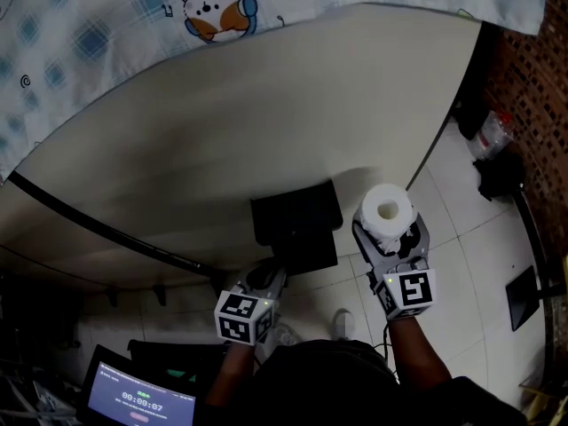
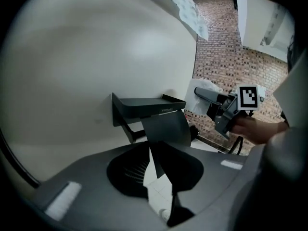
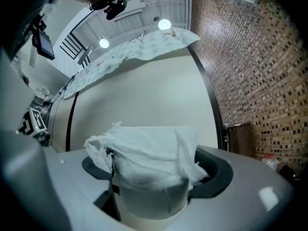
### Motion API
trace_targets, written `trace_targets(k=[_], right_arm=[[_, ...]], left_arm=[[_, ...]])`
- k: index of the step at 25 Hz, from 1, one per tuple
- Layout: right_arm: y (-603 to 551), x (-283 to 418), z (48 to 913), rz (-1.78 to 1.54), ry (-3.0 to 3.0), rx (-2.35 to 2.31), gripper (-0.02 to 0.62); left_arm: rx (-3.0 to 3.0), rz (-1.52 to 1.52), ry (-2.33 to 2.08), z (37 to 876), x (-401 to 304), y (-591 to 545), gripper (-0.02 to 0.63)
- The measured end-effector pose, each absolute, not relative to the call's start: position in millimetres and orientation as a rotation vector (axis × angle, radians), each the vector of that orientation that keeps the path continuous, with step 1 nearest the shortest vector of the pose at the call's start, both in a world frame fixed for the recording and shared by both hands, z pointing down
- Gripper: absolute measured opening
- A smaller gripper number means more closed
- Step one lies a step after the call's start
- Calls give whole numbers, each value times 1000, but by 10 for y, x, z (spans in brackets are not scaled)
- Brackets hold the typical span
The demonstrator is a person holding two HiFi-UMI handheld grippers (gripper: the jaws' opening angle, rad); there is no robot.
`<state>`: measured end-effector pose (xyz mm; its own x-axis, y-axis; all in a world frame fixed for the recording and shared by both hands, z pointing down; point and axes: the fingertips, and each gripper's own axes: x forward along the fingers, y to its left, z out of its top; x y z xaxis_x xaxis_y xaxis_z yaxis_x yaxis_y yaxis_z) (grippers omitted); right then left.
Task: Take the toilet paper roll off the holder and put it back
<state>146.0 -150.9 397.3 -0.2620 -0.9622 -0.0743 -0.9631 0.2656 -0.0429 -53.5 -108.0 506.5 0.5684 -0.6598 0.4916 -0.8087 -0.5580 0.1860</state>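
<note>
Low on the cream wall (image 1: 266, 105), left of its dark right edge, the black holder (image 1: 295, 209) carries no paper. The left hand-held gripper (image 1: 264, 282) reaches up from below to the holder's hinged flap (image 1: 306, 254). Its jaws stand only a little apart with the flap's lower edge between them, and as far as its own view shows the flap is nipped there and tilted out from the wall. Just right of the holder, nearer the wall's right edge, the toilet paper roll (image 1: 388, 209) sits upright with its core hole facing up, in the right hand-held gripper (image 1: 390, 232). Those jaws stand wide and clasp the roll's round sides from both flanks, and a torn loose sheet (image 3: 144, 138) drapes over the roll's near face. By its look the roll is light, soft and easily dented around a stiffer card core. A gentle squeeze across the middle of the drum should hold it without crushing. The loose sheet is no place to grip, since it would likely unwind or tear. Roll and holder are apart, the roll beside the holder and not touching it
</note>
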Motion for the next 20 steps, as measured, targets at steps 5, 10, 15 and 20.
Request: trace_targets(k=[5, 10, 15, 20], right_arm=[[-1604, 1517, 4263, -126, 2416, -1821, 443], [-1744, 1506, 4566, -416, 2308, -1664, 443], [-1880, 1442, 4792, -711, 2142, -1423, 442], [-1943, 1295, 4877, -837, 2043, -1240, 440]], left_arm=[[2388, 515, -1120, 5030, -518, -1050, 77], [2377, 506, -1083, 5019, -512, -1045, 77], [2366, 471, -1054, 5018, -507, -1031, 77], [2363, 448, -1044, 5007, -520, -1044, 74]])
